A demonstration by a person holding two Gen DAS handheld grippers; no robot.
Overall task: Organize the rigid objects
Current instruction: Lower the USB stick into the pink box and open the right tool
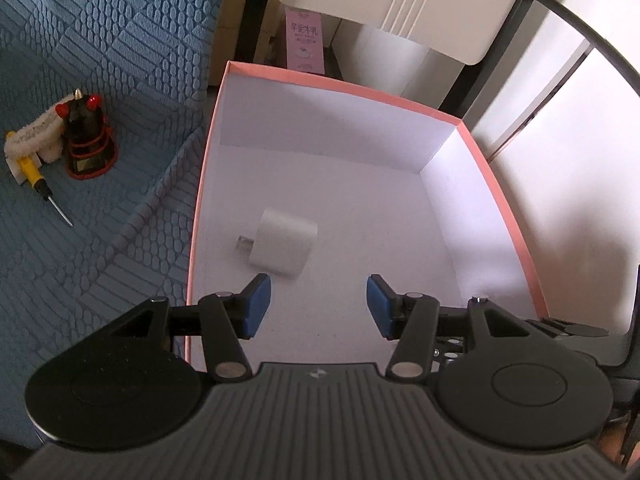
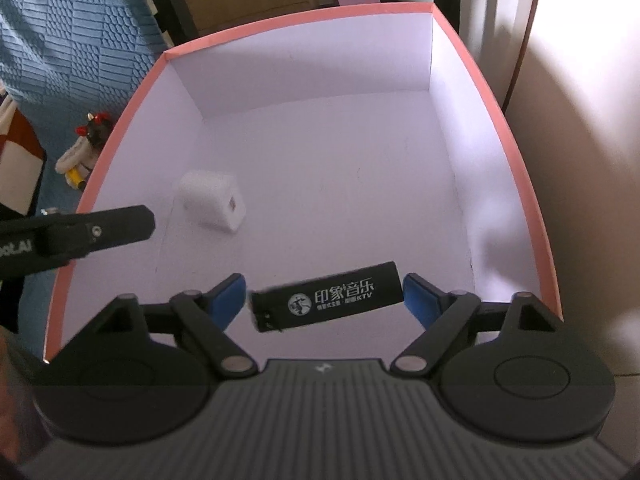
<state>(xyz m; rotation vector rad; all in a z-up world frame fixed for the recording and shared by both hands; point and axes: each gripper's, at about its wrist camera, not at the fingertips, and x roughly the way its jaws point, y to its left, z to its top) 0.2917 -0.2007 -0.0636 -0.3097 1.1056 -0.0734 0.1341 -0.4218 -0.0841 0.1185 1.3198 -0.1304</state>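
Right gripper (image 2: 324,300), fingers wide, has a black lighter (image 2: 326,297) between them over the box (image 2: 496,92); lift straight out. Left gripper (image 1: 318,306) wide, empty.

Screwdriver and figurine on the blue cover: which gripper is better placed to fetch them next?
Left. The left gripper is open and empty, and the screwdriver and figurine lie on its side. The black lighter sits between the right gripper's fingers.

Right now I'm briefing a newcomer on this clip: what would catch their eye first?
The big pink-rimmed box with its white inside fills both views. In it, a white charger lies toward the left wall, and a black lighter with white print sits between the open fingers of the right tool. Outside, on the blue bedspread, lie a small figurine and a yellow screwdriver.
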